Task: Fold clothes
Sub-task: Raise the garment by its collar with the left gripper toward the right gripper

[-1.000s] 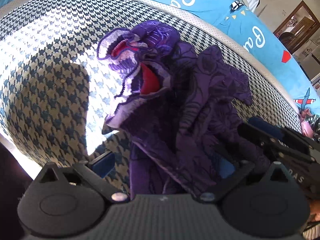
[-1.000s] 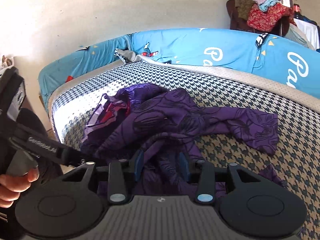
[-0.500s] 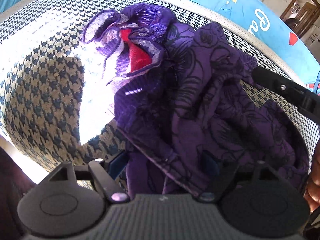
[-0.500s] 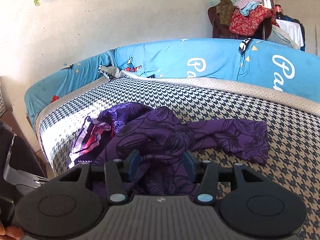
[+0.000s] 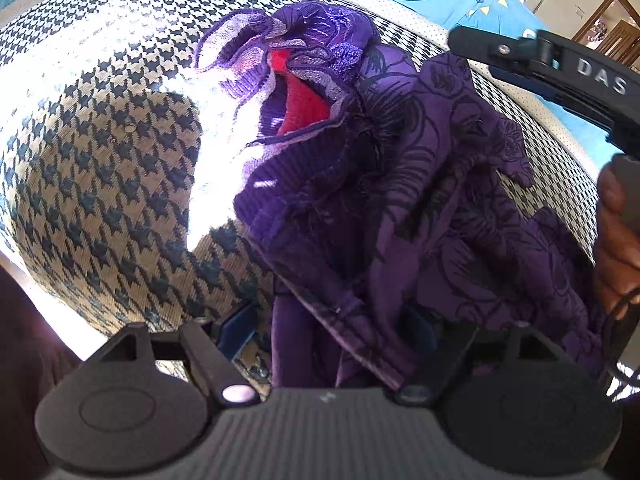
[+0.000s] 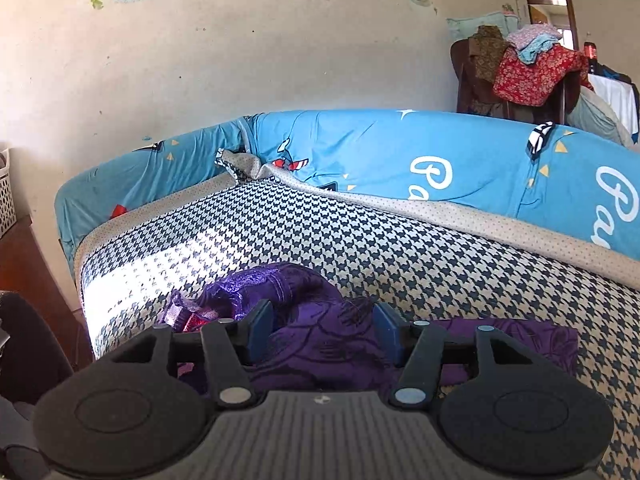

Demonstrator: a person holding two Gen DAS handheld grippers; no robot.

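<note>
A crumpled purple garment (image 5: pixel 420 184) with black flower print and a red lining (image 5: pixel 300 108) lies on the houndstooth bed cover (image 5: pixel 100 184). My left gripper (image 5: pixel 328 320) points down at its near edge, and a fold of the cloth hangs between the jaws. The jaws are opening, and the left blue pad (image 5: pixel 236 328) stands clear of the cloth. My right gripper (image 6: pixel 323 324) hovers over the garment (image 6: pixel 320 344). Its jaws are opening too, and its blue pads (image 6: pixel 260 326) do not press on the cloth. A hand (image 5: pixel 616 232) carries the right gripper (image 5: pixel 560 68) at the left wrist view's upper right.
A blue sheet with white lettering (image 6: pixel 400 152) rises along the far side of the bed, below a pale wall. A chair piled with clothes (image 6: pixel 524 68) stands at the back right. A white basket (image 6: pixel 6 188) sits on wooden furniture at the left.
The right gripper drew back and rose from the garment while its jaws widened. The left gripper's jaws came in from full width around the cloth's near fold.
</note>
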